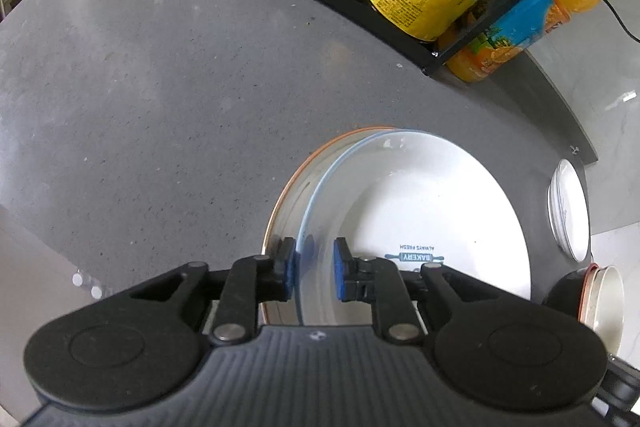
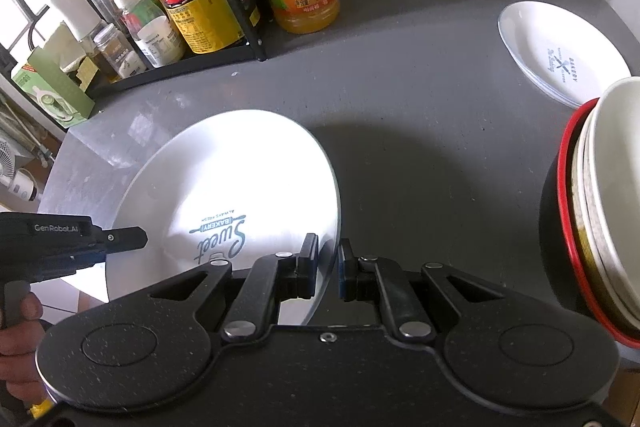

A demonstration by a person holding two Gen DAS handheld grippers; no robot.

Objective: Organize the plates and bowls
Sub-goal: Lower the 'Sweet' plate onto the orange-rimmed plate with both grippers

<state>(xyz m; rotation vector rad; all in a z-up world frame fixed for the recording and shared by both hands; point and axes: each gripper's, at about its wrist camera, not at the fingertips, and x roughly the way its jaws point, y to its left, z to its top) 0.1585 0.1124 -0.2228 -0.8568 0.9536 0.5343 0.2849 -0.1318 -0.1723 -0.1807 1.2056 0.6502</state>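
Up top, white blue-rimmed plate (image 1: 420, 199), "BAKERY" print, over orange-rimmed plate (image 1: 288, 195).

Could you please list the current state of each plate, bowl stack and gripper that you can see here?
Blue-rimmed plate: lying on the orange-rimmed plate, offset to one side.
Orange-rimmed plate: flat on the counter, underneath.
Small plate: flat on the counter, apart.
Bowl stack: nested, untouched.
Left gripper: open, straddling the blue rim.
Right gripper: open, straddling the opposite rim.
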